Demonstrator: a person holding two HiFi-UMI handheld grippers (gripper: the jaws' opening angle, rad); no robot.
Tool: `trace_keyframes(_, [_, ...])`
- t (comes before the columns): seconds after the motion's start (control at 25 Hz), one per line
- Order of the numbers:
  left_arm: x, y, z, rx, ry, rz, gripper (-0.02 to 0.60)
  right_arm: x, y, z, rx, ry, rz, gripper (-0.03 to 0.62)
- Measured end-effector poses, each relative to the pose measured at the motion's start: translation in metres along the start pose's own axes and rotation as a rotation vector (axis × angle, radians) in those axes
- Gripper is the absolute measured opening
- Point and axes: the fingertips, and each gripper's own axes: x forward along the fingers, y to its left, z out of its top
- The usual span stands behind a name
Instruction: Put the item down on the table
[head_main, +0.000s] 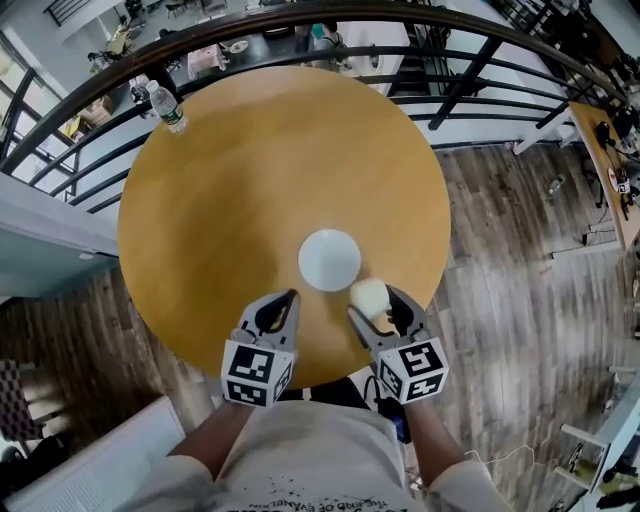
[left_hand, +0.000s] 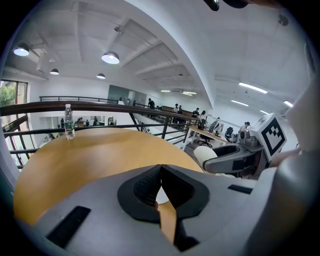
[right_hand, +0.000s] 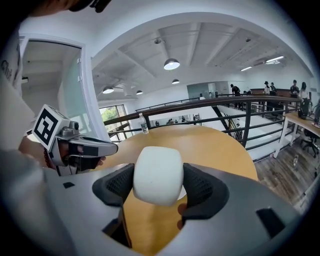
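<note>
Two grippers hover at the near edge of the round table (head_main: 250, 180) as I watch: my right gripper (head_main: 373, 301) clamps the white rounded item (head_main: 367, 294) just beside a white disc (head_main: 329, 260), my left gripper (head_main: 289, 297) pinched together, empty.

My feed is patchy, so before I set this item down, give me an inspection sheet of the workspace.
Surface: round wooden table, plain top.
Job's things: white rounded item, held over the table's near edge, beside the white disc; not yet released.
Clutter: white disc lying flat near the near edge; water bottle upright at the far edge.
Grippers: left gripper jaws together, nothing between them; right gripper jaws clamped on the item's two sides.
Cables: nothing seen on the table or grippers.
Surroundings: dark railing curving behind the table; wooden floor to the right.
</note>
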Motion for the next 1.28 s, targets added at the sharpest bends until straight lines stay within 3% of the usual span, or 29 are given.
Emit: trace_keyframes(1.28, [0.067,0.041,-0.034,-0.041,0.071,0.022,0.023,0.127,-0.027,-0.044,-0.138,0.176,0.085,0.316])
